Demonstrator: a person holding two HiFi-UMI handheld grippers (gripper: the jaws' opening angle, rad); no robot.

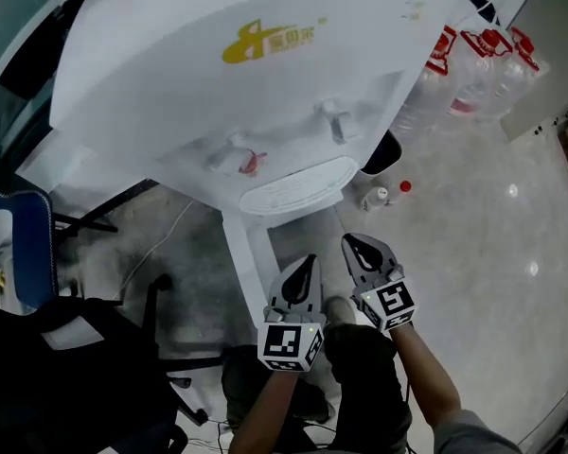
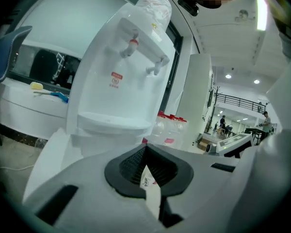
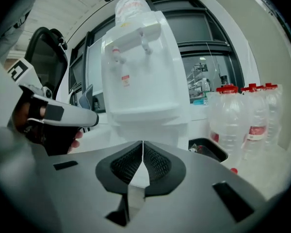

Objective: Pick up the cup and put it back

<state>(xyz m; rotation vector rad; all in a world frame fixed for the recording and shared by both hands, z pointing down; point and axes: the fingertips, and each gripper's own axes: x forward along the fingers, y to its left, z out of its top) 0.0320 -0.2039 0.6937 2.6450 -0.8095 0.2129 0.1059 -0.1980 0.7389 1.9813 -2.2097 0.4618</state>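
Nearest the camera, the person's left forearm [image 1: 265, 412] and right forearm [image 1: 424, 372] reach in from the bottom of the head view, each carrying a grey gripper held low over the floor. On the left gripper [image 1: 308, 263] the jaws are brought fully together. Its own view shows the black ribbed pads meeting at the tip with nothing clamped between them. A small printed white strip low in the cleft may be part of the gripper itself, but that is hard to tell. Close beside it on the right, and apart from it, the right gripper [image 1: 357, 246] is closed too, its pads touching along a thin line and holding nothing. At near left stands a black chair [image 1: 85, 357], with a blue chair back [image 1: 24, 230] a little farther off. Just beyond the grippers rises the white water dispenser [image 1: 265, 93], and both grippers point toward its lower front. Its drip tray [image 1: 298, 185] sits under two taps, a red-tabbed tap [image 1: 250, 162] on the left and a plain white tap [image 1: 333, 121] on the right. No view gives a cup that can be made out, on the tray or near either gripper. On the floor to the right of the dispenser lie a small bottle [image 1: 380, 197] and a red cap [image 1: 404, 186], with a black bin [image 3: 208, 150] beside the dispenser's base. Farther right stand clear water bottles [image 3: 247, 115] with red tops.
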